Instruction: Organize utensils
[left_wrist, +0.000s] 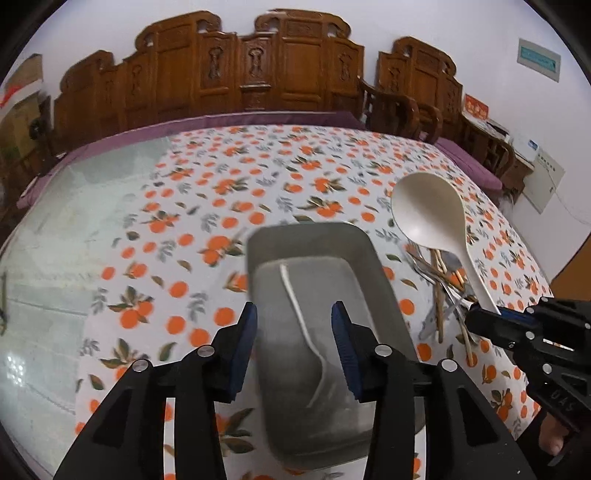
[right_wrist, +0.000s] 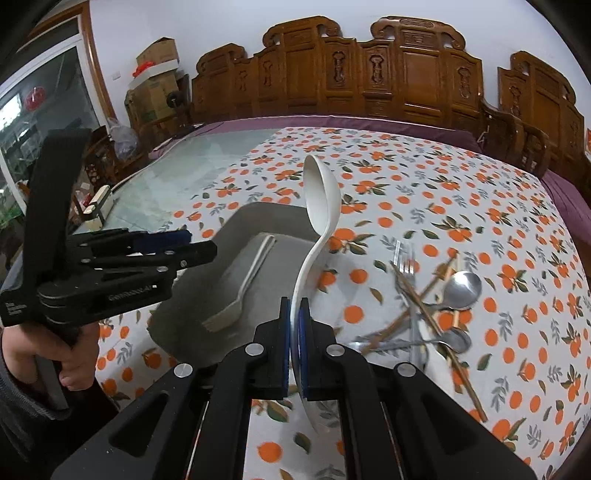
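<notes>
Tray (right_wrist: 236, 221) interior open bar one fork (right_wrist: 243, 284); utensil heap (right_wrist: 428, 314) blocks cloth to its right.

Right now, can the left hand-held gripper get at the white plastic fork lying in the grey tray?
Probably yes. The left hand-held gripper is open above the grey tray, and the white plastic fork lies uncovered between its fingers, nothing over it.

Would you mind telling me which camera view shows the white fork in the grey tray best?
The right wrist view: the white fork lies unobstructed in the grey tray, tines visible. In the left wrist view the fork is blurred and appears thin.
</notes>
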